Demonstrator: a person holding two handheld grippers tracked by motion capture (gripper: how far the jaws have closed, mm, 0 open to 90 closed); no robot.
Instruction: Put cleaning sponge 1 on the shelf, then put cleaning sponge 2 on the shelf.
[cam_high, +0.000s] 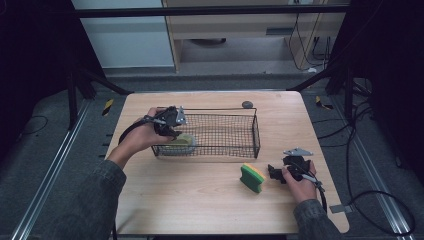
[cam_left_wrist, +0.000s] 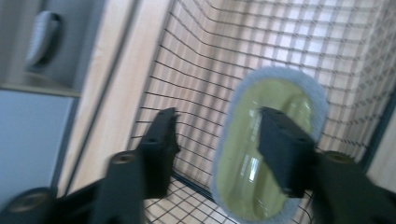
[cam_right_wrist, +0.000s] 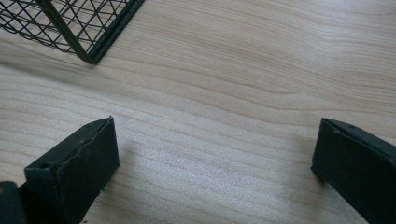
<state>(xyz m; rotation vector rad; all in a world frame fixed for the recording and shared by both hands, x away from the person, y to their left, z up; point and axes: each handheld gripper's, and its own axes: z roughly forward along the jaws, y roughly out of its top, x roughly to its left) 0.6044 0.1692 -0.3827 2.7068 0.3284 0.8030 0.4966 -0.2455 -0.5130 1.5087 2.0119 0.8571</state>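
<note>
A black wire basket (cam_high: 225, 132) stands in the middle of the wooden table (cam_high: 200, 200). Inside its left end lies a yellow-green sponge with a pale grey rim (cam_high: 180, 144). My left gripper (cam_high: 175, 134) reaches into that end from above. In the left gripper view this gripper (cam_left_wrist: 222, 144) is open, its right jaw in front of the sponge (cam_left_wrist: 243, 140) and its left jaw clear of it, against the basket mesh (cam_left_wrist: 196, 60). A green and yellow sponge (cam_high: 252, 177) lies on the table, front right of the basket. My right gripper (cam_high: 272, 172) sits just right of it, low over the wood, open (cam_right_wrist: 215, 158) with nothing between its jaws.
A small dark round object (cam_high: 247, 104) sits at the table's far edge behind the basket. The basket's near corner (cam_right_wrist: 88, 28) shows ahead of the right gripper. Bare wood spreads across the table's front. Cables (cam_high: 380, 200) lie on the floor at right.
</note>
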